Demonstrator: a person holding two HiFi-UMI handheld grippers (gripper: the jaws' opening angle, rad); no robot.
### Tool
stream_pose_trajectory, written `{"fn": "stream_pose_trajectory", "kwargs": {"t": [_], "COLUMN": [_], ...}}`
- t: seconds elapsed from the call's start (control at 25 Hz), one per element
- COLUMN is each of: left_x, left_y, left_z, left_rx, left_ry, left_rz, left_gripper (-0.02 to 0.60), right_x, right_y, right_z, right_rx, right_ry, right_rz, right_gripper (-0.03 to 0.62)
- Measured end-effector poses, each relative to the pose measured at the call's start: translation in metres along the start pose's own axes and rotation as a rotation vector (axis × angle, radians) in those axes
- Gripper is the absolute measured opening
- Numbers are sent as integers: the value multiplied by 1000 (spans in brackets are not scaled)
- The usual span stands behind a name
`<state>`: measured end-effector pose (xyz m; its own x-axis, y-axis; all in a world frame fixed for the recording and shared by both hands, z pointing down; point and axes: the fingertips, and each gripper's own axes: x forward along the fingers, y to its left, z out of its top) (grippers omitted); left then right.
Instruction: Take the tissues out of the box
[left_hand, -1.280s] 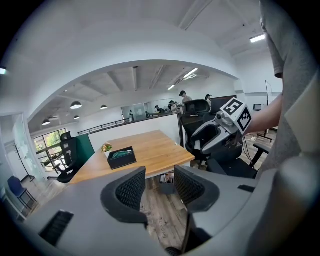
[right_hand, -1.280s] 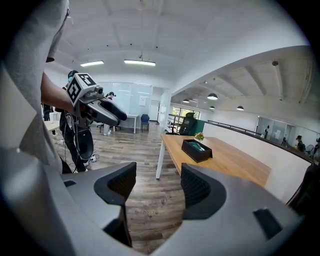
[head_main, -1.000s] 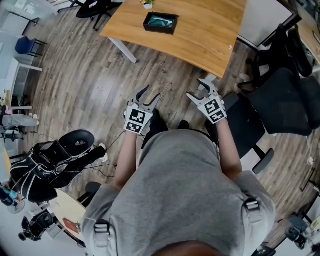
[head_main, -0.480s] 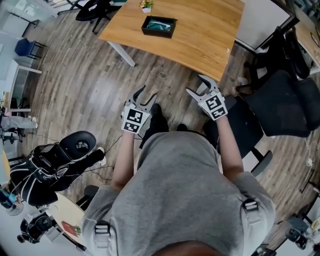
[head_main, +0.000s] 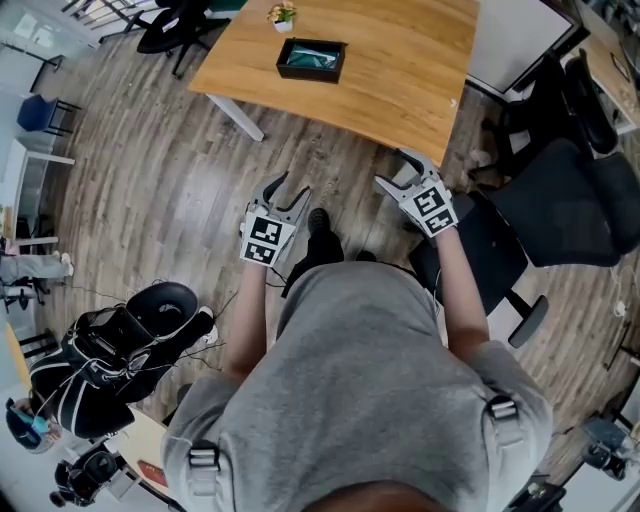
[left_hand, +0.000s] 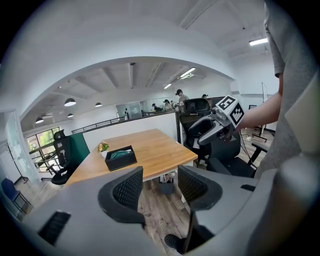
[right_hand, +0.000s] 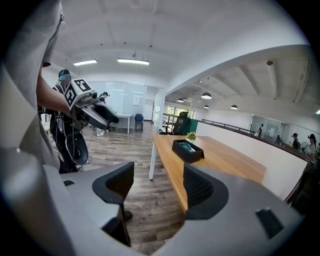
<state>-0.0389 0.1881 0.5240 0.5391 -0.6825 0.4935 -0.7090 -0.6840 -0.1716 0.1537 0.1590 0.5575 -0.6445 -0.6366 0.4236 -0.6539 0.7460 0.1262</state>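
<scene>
I'm holding left claw (head_main: 292, 187) and right claw (head_main: 391, 169) forward, side by side, both gaping open and empty. Tissue box (head_main: 311, 59) sits beyond, on the tabletop (head_main: 405, 70).

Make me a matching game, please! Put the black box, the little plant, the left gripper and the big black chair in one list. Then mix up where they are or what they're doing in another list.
Things:
1. black box
2. little plant
3. left gripper
4. big black chair

Clues:
A. jaws apart, holding nothing, above the wooden floor
B. standing on the floor, off to the right of the table
C. sitting on the table with something teal inside
D. small and leafy, on the table close beside the box

Right pairs: 1-C, 2-D, 3-A, 4-B.
</scene>
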Motion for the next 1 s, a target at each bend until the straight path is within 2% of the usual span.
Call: {"fn": "stream_pose_trajectory", "kwargs": {"t": [0.44,1.0], "left_x": [26,47], "left_y": [65,136], "left_z": [4,-16], "left_rx": [-5,-26], "left_ry": [-11,4], "left_rz": [-45,-86], "left_gripper": [230,230], "right_x": [51,120], "right_y": [-11,-10], "right_z": [14,26], "right_rx": [13,37], "right_ry": [58,116], "right_rz": [-8,-12], "right_gripper": [318,318]}}
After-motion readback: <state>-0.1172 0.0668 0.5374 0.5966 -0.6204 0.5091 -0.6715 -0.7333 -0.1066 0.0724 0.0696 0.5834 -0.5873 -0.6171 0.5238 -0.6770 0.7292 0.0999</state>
